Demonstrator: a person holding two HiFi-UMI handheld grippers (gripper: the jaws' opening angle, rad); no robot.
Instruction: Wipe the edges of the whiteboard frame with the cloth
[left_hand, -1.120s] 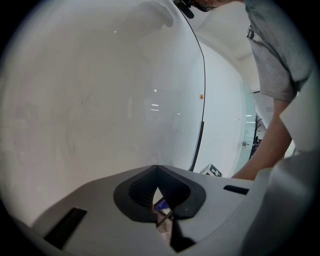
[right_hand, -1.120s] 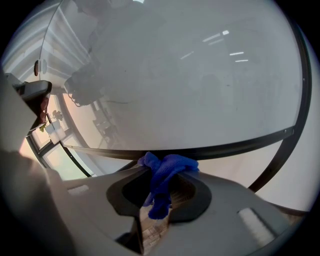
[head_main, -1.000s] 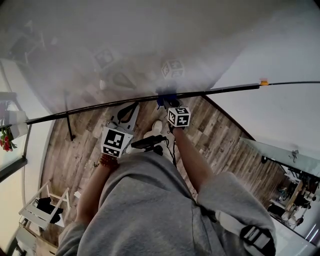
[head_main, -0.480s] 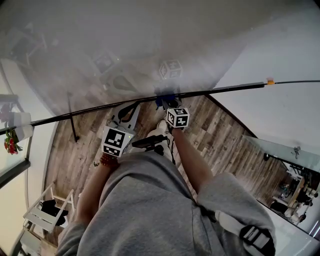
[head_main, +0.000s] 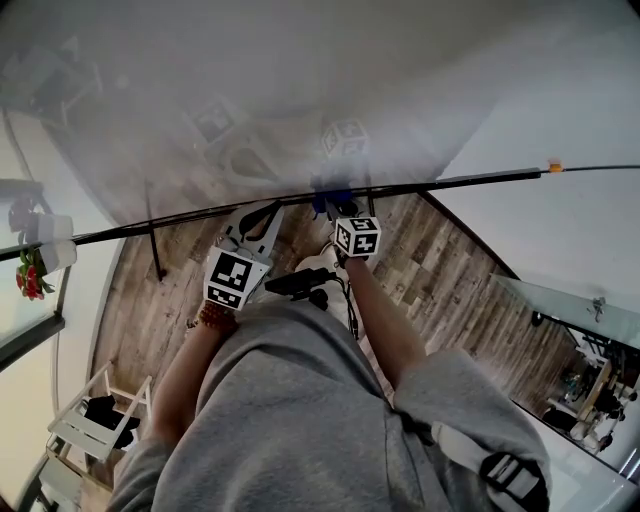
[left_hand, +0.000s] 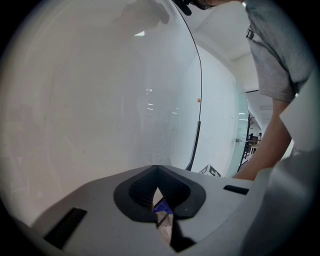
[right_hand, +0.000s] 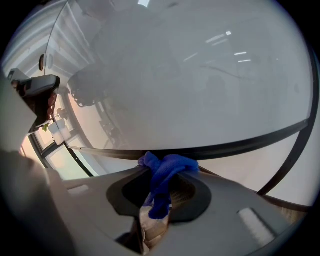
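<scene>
The whiteboard's black frame (head_main: 480, 178) runs across the head view as a thin bar under the grey-white board. A blue cloth (head_main: 333, 203) is bunched against that bar, and my right gripper (head_main: 335, 207) is shut on it. In the right gripper view the cloth (right_hand: 162, 172) spills out between the jaws of the right gripper (right_hand: 165, 171), just under the frame (right_hand: 240, 145). My left gripper (head_main: 258, 222) points up at the bar a little to the left, with its jaws shut. The left gripper (left_hand: 158, 180) faces the board and its frame edge (left_hand: 199, 135) and holds nothing.
A small orange clip (head_main: 553, 167) sits on the frame far to the right. A dark stand post (head_main: 155, 240) drops from the bar at the left. Below lie wood floor (head_main: 440, 270), a white rack (head_main: 90, 420) at lower left, and glass partitions (head_main: 570, 305) at the right.
The right gripper and cloth have slid a little leftwards along the bar: the orange clip and the stand post both sit further right in the view. The left gripper kept pace.
</scene>
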